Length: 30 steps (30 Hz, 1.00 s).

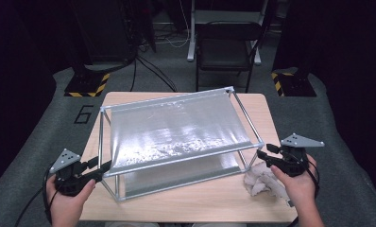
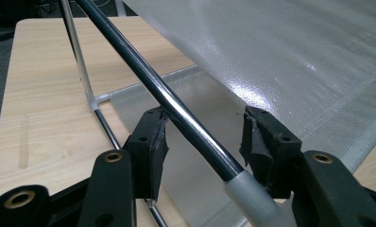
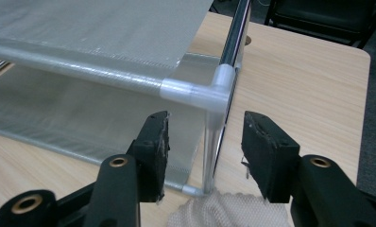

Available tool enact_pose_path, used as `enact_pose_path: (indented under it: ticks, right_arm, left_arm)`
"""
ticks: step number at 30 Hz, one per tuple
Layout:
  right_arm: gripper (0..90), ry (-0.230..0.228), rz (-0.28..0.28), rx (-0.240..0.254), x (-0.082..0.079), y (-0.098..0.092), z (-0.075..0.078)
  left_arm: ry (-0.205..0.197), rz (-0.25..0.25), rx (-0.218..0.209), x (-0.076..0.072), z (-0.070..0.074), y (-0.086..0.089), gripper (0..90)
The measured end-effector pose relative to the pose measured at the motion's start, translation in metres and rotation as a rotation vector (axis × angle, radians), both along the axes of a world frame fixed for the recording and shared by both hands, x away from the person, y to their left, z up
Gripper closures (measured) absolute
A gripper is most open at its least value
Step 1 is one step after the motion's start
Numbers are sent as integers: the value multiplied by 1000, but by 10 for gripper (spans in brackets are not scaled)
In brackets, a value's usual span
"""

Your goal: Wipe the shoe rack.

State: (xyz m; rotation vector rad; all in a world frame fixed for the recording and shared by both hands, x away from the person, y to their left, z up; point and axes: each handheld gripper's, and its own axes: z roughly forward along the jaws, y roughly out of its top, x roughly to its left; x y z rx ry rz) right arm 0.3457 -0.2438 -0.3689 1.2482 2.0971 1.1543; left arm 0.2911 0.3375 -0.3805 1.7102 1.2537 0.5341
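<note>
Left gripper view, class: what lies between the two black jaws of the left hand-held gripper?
A dark metal bar of the rack runs between the open jaws of the left hand-held gripper, ending in a grey plastic connector. The jaws have not closed on it.

rack [image 1: 176,137] on middle of bench [image 1: 186,203] | cloth [image 1: 261,179] on bench just right of rack's near right corner | left hand-held gripper [image 1: 98,166] at rack's near left corner | right hand-held gripper [image 1: 264,153] at near right corner, above cloth | chair [image 1: 226,47] behind bench
</note>
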Motion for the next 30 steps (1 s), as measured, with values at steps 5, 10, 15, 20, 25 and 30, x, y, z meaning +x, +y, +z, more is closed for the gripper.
enact_pose_path:
  ticks: [5, 10, 15, 20, 25, 30]
  right_arm:
    - [512, 6, 43, 9, -15, 3, 1]
    - [504, 18, 108, 16, -15, 16, -1]
    - [494, 36, 135, 20, -7, 32, -3]
    - [493, 50, 163, 8, 1, 45, -5]
    - [490, 54, 171, 13, 8, 57, -4]
    - [488, 54, 178, 20, 17, 68, -2]
  left_arm:
    - [5, -13, -6, -1, 1, -3, 492]
    - [-8, -14, -3, -2, 0, -9, 483]
    - [2, -27, 8, -3, -1, -13, 478]
    - [-1, -18, 13, -6, -2, -15, 474]
    - [-8, -5, 0, -9, -4, -12, 462]
    - [-13, 14, -11, -10, -5, -11, 456]
